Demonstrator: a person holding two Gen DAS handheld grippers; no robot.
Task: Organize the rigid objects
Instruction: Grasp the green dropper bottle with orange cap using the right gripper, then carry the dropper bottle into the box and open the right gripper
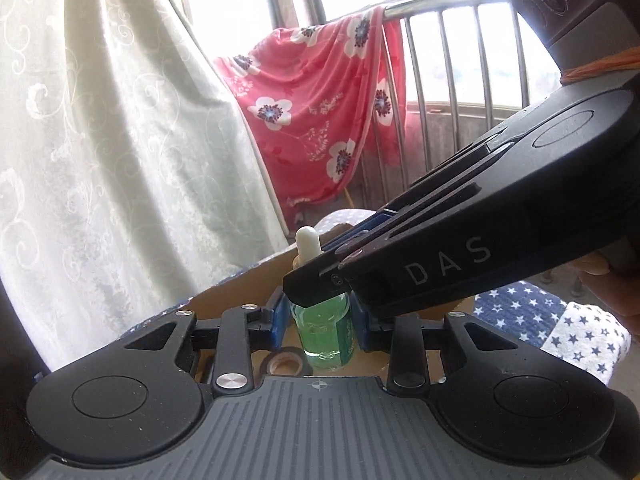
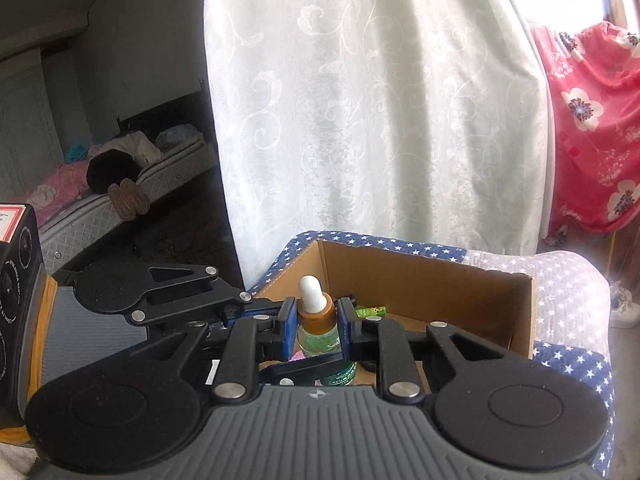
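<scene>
Above the box (image 2: pixel 440 272), both the left gripper (image 1: pixel 322 316) and right gripper (image 2: pixel 318 326) clamp one bottle (image 2: pixel 318 330); its placement remains, while other items already lie inside.

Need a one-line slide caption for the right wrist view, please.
Both grippers clamp a green dropper bottle above the open cardboard box.

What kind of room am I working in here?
Most likely a bedroom at home: a bed with bedding stands behind, a patterned curtain hangs at a barred window, and a floral blanket dries on the rail.
</scene>
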